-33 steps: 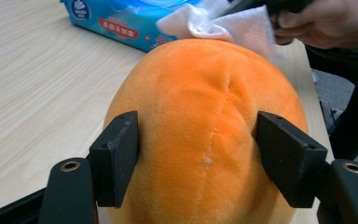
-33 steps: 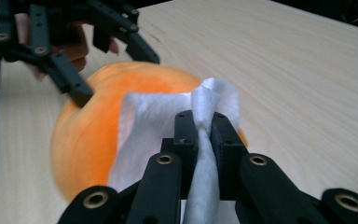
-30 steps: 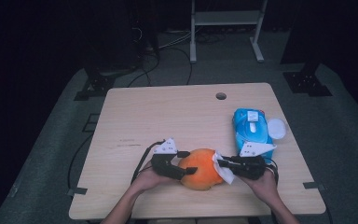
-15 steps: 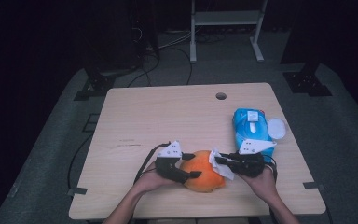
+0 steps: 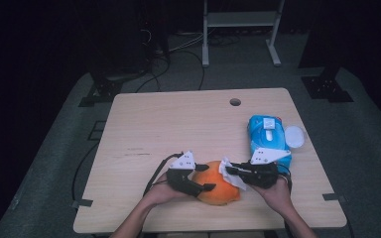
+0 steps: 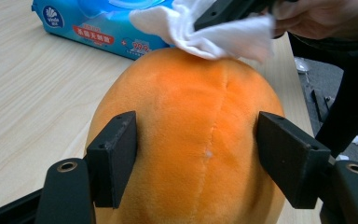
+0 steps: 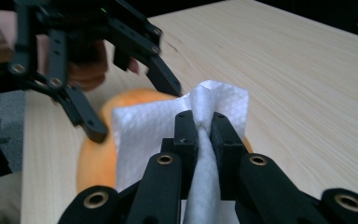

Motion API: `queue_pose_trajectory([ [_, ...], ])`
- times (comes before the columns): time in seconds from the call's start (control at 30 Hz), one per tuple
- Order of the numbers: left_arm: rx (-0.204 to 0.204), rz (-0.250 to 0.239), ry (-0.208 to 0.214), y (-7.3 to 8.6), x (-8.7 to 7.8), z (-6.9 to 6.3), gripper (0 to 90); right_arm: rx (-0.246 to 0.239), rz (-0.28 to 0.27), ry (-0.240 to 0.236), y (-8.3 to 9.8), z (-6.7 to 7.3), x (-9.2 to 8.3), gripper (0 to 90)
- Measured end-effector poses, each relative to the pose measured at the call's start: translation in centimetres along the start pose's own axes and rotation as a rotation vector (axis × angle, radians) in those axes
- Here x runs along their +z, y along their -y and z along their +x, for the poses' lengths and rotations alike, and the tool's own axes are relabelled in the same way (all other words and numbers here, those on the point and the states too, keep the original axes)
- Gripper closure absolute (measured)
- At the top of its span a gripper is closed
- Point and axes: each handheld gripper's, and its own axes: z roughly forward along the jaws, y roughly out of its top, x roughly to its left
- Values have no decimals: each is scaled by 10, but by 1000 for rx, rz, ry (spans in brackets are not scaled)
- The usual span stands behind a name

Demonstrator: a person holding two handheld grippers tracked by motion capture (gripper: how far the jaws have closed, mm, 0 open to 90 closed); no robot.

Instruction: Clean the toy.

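Note:
An orange plush fruit [image 5: 221, 191] lies near the table's front edge. My left gripper [image 5: 208, 177] is shut on it from the left; in the left gripper view its pads [image 6: 114, 154] press into both sides of the plush [image 6: 191, 112]. My right gripper [image 5: 229, 170] comes in from the right, shut on a crumpled white wipe [image 5: 232, 178]. The wipe [image 6: 214, 32] rests on the far top of the plush. In the right gripper view the jaws [image 7: 204, 126] pinch the wipe [image 7: 140, 135] over the plush [image 7: 95, 158], with the left gripper [image 7: 133, 109] beyond.
A blue pack of wet wipes [image 5: 268, 136] lies at the right of the wooden table [image 5: 178, 124], with a white round lid [image 5: 294, 136] beside it. A cable hole [image 5: 235, 102] sits near the far edge. Dark floor, stands and cables surround the table.
The right gripper and its wipe have crept slightly leftward over the plush. The left gripper has kept its hold and place.

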Motion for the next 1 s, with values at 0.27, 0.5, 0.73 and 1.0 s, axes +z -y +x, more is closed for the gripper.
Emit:
queue_pose_trajectory([
  [0.27, -18, -16, 22, -2, -5, 1, 265, -53, 8, -15, -3, 13, 11, 820],
  [0.5, -57, -7, 7, -2, -5, 4, 251, -39, 14, -37, 5, 14, 5, 820],
  [0.73, -5, 10, -1, -4, 0, -4, 284, -20, 28, -13, 13, 4, -7, 819],
  [1.0, 16, 22, 0, -5, 3, -7, 294, -15, 36, 24, 14, 3, -14, 822],
])
